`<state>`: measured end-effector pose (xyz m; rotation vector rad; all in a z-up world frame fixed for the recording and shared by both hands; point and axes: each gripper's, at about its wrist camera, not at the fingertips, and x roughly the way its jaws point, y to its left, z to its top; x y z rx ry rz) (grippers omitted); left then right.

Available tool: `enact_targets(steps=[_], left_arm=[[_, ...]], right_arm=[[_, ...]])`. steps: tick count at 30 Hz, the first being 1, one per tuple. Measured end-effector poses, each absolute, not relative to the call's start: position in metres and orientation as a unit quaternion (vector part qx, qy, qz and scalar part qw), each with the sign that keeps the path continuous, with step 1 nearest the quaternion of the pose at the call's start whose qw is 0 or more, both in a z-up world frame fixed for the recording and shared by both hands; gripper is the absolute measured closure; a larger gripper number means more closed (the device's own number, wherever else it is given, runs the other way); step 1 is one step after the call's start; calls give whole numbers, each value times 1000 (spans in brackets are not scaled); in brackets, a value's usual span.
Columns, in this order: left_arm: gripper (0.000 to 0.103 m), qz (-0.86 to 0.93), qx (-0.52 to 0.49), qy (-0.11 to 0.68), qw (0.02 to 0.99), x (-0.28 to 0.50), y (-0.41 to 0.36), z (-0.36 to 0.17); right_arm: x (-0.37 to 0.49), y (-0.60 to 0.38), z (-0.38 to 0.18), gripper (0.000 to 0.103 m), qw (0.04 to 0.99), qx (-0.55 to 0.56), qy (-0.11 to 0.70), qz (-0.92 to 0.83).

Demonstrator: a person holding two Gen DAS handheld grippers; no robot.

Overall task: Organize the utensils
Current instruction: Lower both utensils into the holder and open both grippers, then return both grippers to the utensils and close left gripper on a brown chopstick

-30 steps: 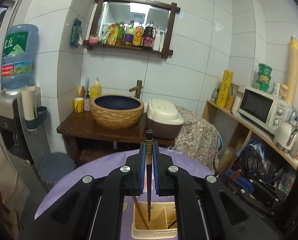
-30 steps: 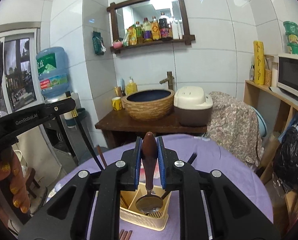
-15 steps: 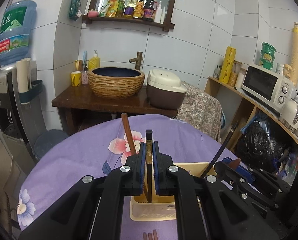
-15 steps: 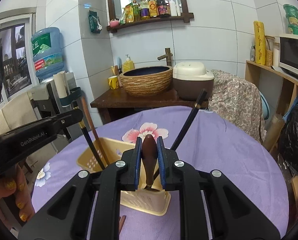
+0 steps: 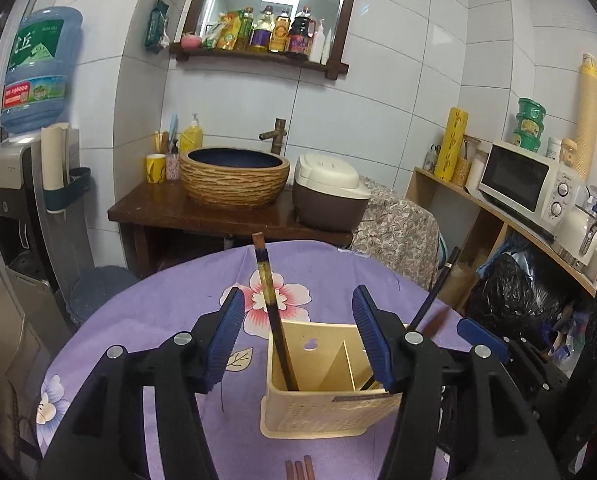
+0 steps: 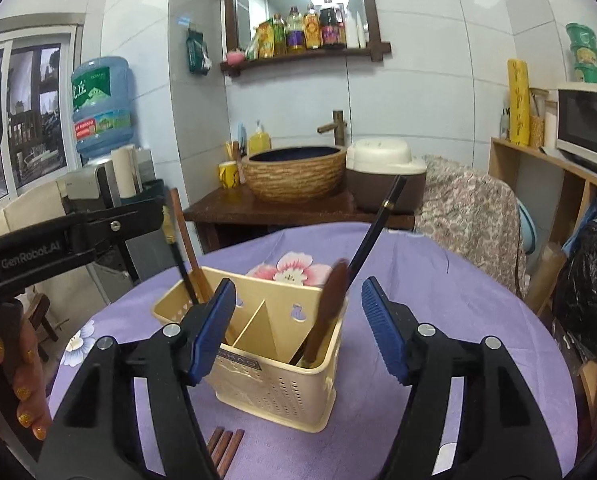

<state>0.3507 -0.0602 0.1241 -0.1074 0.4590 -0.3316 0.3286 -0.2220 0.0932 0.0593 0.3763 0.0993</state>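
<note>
A cream utensil basket [image 5: 326, 412] [image 6: 274, 392] with a divider stands on the purple cloth. My left gripper [image 5: 298, 338] hovers over it, its jaws opening. The dark chopstick [image 5: 270, 308] stands free between them in the left compartment, touching neither pad. My right gripper [image 6: 298, 334] is above the right compartment, jaws opening too. The brown-handled spoon [image 6: 330, 308] leans blurred between its pads, untouched, beside a black chopstick [image 6: 374, 232]. In the right wrist view the left gripper [image 6: 154, 216] reaches in from the left, held by a hand [image 6: 22, 380].
Three brown chopsticks [image 6: 224, 444] lie on the flowered tablecloth [image 6: 438, 300] in front of the basket. Behind the round table stand a wooden stand with a woven basin [image 5: 234, 178] and a rice cooker [image 5: 330, 196]. A water dispenser [image 5: 22, 208] is left, a microwave shelf [image 5: 522, 184] right.
Both grippers sank toward the basket and their jaws opened. The left let go of the chopstick and the right let go of the spoon; both now stand in the basket.
</note>
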Motion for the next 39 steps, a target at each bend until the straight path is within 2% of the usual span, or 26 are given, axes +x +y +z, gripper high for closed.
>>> enact_targets(steps=[4, 8, 16, 22, 25, 29, 32, 36, 39], left_arm=[[29, -149, -70, 218, 962, 330, -44, 124], [21, -154, -54, 234, 959, 303, -36, 111], [20, -159, -14, 305, 939, 259, -29, 50], [28, -154, -28, 349, 924, 239, -21, 13], [38, -157, -20, 372, 915, 229, -24, -7], [53, -159, -31, 398, 903, 217, -22, -30], [58, -165, -29, 412, 896, 208, -26, -41], [63, -172, -20, 422, 890, 205, -37, -50], [67, -176, -17, 428, 886, 205, -45, -53]], right_arm=[[310, -228, 97, 28, 985, 20, 169, 31], [284, -235, 95, 25, 984, 15, 174, 25], [226, -236, 61, 25, 970, 7, 236, 51], [185, -224, 21, 25, 961, -13, 270, 54], [172, -215, 2, 27, 955, -30, 290, 56], [158, -213, -18, 34, 948, -28, 315, 45], [147, -216, -29, 39, 945, -23, 324, 38], [145, -216, -35, 49, 940, -14, 338, 40], [144, -213, -38, 50, 939, -15, 340, 44]])
